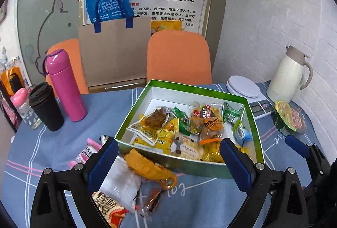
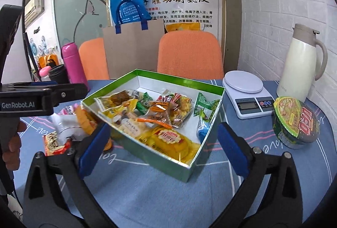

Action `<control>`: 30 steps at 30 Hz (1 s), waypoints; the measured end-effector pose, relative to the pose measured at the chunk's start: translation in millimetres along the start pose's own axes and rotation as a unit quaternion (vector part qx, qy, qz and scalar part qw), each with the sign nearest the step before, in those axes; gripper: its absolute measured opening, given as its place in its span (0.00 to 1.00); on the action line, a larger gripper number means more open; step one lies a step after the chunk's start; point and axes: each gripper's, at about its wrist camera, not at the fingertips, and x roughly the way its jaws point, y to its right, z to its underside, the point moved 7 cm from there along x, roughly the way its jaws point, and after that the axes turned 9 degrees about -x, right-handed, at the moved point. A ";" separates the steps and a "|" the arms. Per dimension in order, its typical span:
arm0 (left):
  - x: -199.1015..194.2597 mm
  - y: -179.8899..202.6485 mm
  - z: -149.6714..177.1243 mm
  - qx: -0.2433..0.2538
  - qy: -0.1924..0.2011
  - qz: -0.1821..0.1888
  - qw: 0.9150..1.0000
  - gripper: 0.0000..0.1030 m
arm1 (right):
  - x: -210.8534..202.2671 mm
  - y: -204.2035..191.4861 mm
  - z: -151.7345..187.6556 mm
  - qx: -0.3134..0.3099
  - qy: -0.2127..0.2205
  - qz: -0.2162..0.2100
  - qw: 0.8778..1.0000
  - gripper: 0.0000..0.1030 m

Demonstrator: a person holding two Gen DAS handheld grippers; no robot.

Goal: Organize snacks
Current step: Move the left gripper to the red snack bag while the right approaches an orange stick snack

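A white brick wall (image 2: 273, 6) rises on the right. Two orange chairs (image 2: 189, 53) stand behind the blue-clothed tabletop (image 2: 158, 196), backed by a frosted glass panel (image 2: 80, 6) hung with posters (image 2: 181, 11).

Box (image 2: 168, 166): glossy green card outside, matt white inside.
Snack packets (image 2: 160, 120): shiny, crinkled plastic film.
Tablecloth (image 2: 147, 196): matt blue woven cloth.
Pink flask (image 1: 65, 89): smooth, satin finish.
Black cup (image 1: 45, 106): matt, with a plastic lid.
Scale (image 2: 248, 97): smooth white plastic.
Jug (image 2: 299, 67): smooth cream finish.
Chair backs (image 2: 189, 53): rough orange fabric.
Gripper pads (image 2: 94, 150): matt blue.
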 end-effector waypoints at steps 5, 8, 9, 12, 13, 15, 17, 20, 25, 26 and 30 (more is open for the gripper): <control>-32.0 -10.9 18.0 -0.013 0.014 -0.006 1.000 0.96 | -19.9 -15.6 15.2 0.007 -0.002 -0.009 1.000 0.99; -45.3 -19.9 32.6 -0.024 0.017 -0.009 1.000 0.96 | -28.9 -25.2 24.6 0.008 -0.006 -0.014 1.000 0.99; -48.5 -23.9 38.4 -0.030 0.014 -0.009 0.999 0.96 | -31.1 -29.1 28.0 0.008 -0.007 -0.017 1.000 0.99; -54.5 -36.1 53.6 -0.048 0.009 -0.015 0.999 0.96 | -36.6 -42.8 39.5 0.008 -0.014 -0.028 0.999 0.99; -56.5 -43.1 60.6 -0.053 0.009 -0.021 0.998 0.96 | -36.9 -47.4 43.4 0.006 -0.017 -0.033 0.999 0.99; -58.0 -55.7 72.7 -0.061 0.007 -0.035 0.998 0.96 | -35.7 -58.5 51.3 -0.001 -0.025 -0.046 0.999 0.99; -56.6 -70.8 86.4 -0.073 -0.002 -0.037 0.997 0.96 | -31.8 -71.3 58.0 -0.013 -0.035 -0.059 0.998 0.99; -51.8 -93.7 103.6 -0.088 -0.019 -0.040 0.995 0.96 | -23.0 -90.6 63.4 -0.037 -0.046 -0.065 0.996 0.99; -47.6 -126.0 119.0 -0.112 -0.031 -0.041 0.992 0.96 | -7.2 -114.9 59.5 -0.048 -0.056 -0.084 0.994 0.99; -47.3 -131.3 119.6 -0.116 -0.032 -0.038 0.992 0.96 | -3.4 -118.7 58.2 -0.048 -0.059 -0.086 0.993 0.99; -47.1 -153.7 120.2 -0.130 -0.028 -0.035 0.990 0.96 | 15.1 -131.5 49.4 -0.035 -0.070 -0.105 0.991 0.99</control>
